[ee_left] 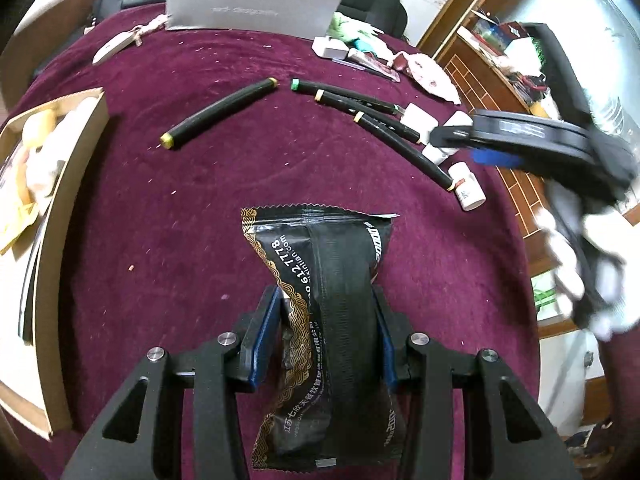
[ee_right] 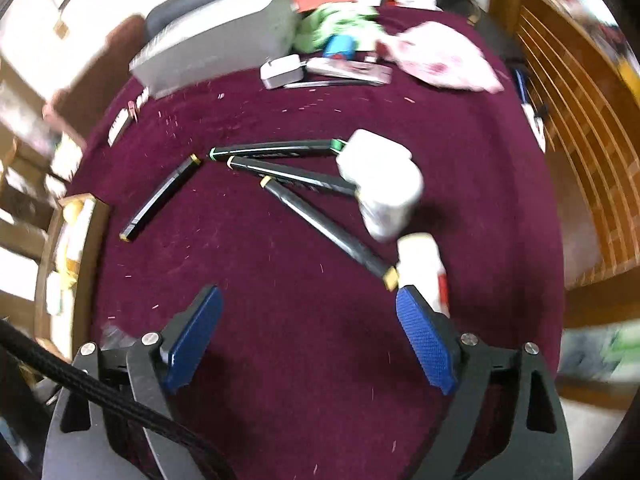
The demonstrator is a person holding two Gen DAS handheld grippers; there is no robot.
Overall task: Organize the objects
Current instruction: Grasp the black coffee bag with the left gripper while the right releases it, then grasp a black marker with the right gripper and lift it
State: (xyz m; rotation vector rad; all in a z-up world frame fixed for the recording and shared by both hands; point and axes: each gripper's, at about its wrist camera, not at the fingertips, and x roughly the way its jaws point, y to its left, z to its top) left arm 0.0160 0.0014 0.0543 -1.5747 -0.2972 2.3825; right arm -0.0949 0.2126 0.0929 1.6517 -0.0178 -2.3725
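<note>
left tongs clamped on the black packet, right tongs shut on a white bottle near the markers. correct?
Half right. The left tongs are clamped on the black packet, as the left wrist view shows. The right tongs are not shut on anything: in the right wrist view their pads stand wide apart over bare cloth, and the white bottle lies beyond one pad, by the markers.

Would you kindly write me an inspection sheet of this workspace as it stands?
Surface: maroon cloth, specked with crumbs.
Job's things: black sachet; four black markers lying loose; white bottles beside them; cardboard box at the left edge.
Clutter: grey box, pink cloth, charger at the far side.
Grippers: left gripper shut on the sachet; right gripper open, empty.
Cables: braided cable by the right gripper.
Surroundings: wooden shelf, blurred.
</note>
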